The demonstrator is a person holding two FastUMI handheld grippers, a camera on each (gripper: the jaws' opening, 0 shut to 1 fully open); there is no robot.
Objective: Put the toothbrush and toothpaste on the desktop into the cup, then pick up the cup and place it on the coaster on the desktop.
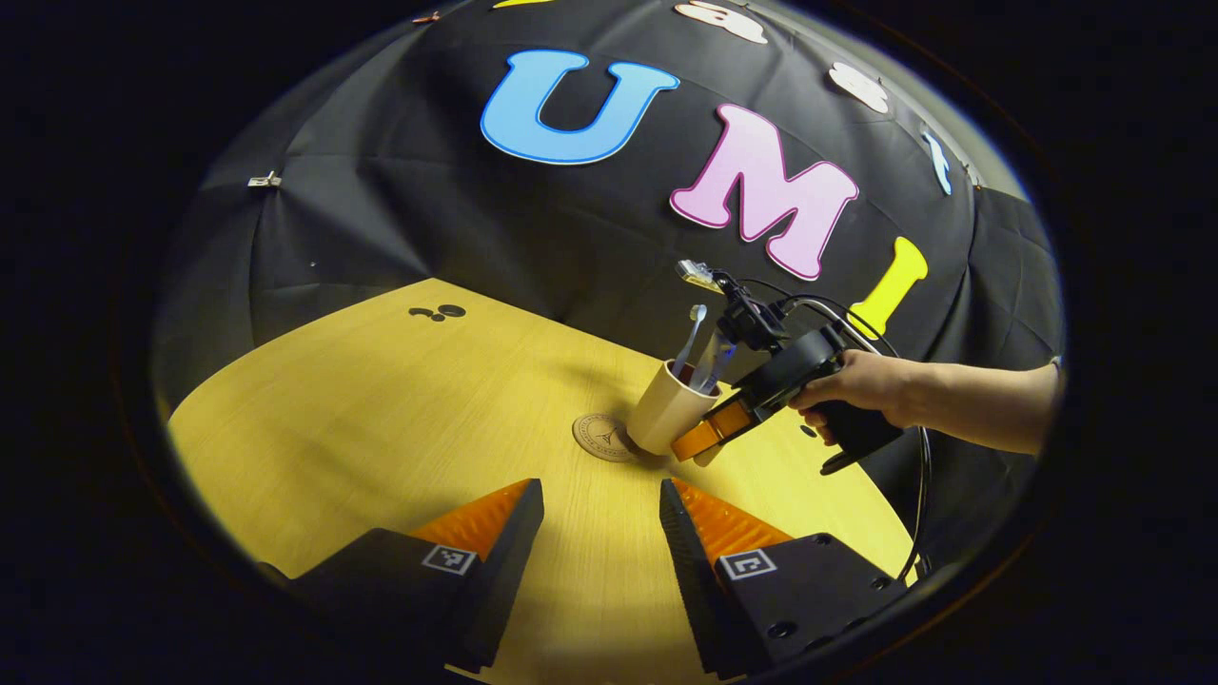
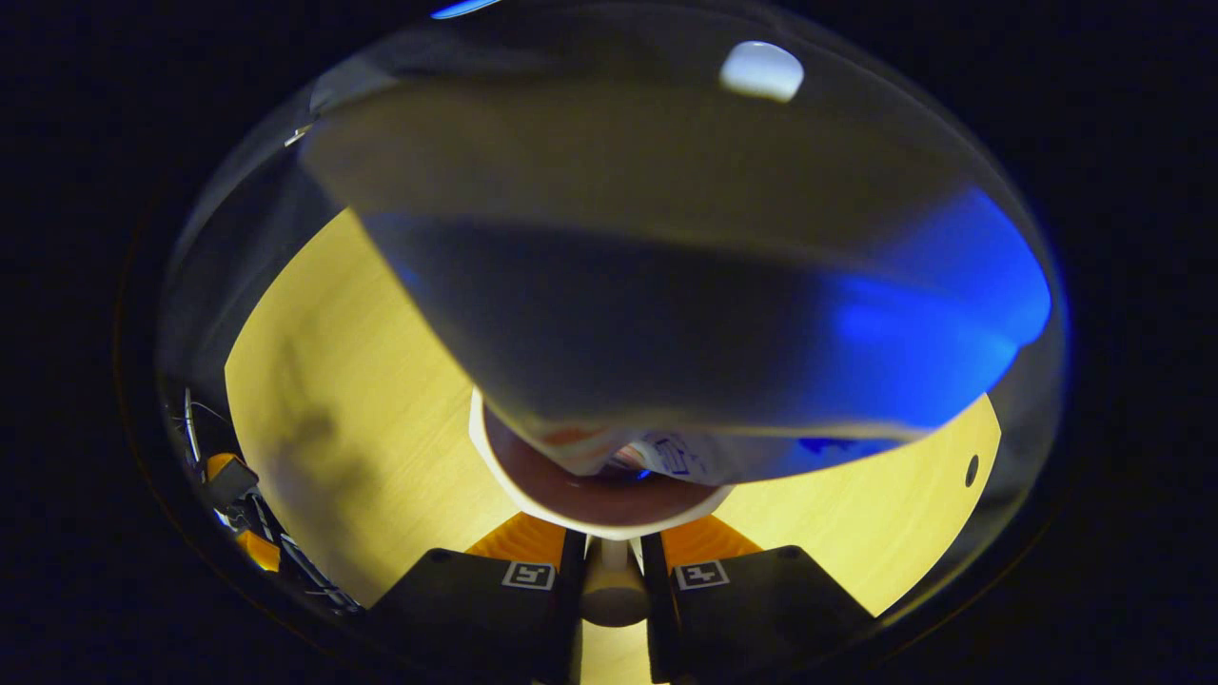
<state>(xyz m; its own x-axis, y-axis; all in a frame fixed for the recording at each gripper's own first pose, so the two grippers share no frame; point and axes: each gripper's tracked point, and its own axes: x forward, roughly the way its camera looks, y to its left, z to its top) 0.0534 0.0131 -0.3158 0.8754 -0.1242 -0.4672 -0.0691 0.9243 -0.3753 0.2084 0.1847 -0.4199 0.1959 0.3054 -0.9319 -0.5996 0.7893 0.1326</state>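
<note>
Left gripper view: right gripper [image 1: 706, 440] jaws clamp tilted cup [image 1: 666, 411] handle beside coaster [image 1: 603, 437], left gripper [image 1: 601, 518] jaws wide

A: What is lying at the far left of the yellow wooden table [image 1: 381, 409]?
B: Small dark marks [image 1: 438, 312]. A metal clip [image 1: 264, 180] is hanging on the black cloth wall [image 1: 400, 209], upper left.

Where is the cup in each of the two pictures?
Left gripper view: the cup is right of the middle, tilted, beside the coaster, with the right gripper gripping its handle.
Right gripper view: the cup is low in the middle, seen close from above its rim, behind a blurry toothpaste tube.
Shared landmark: the yellow table.
</note>
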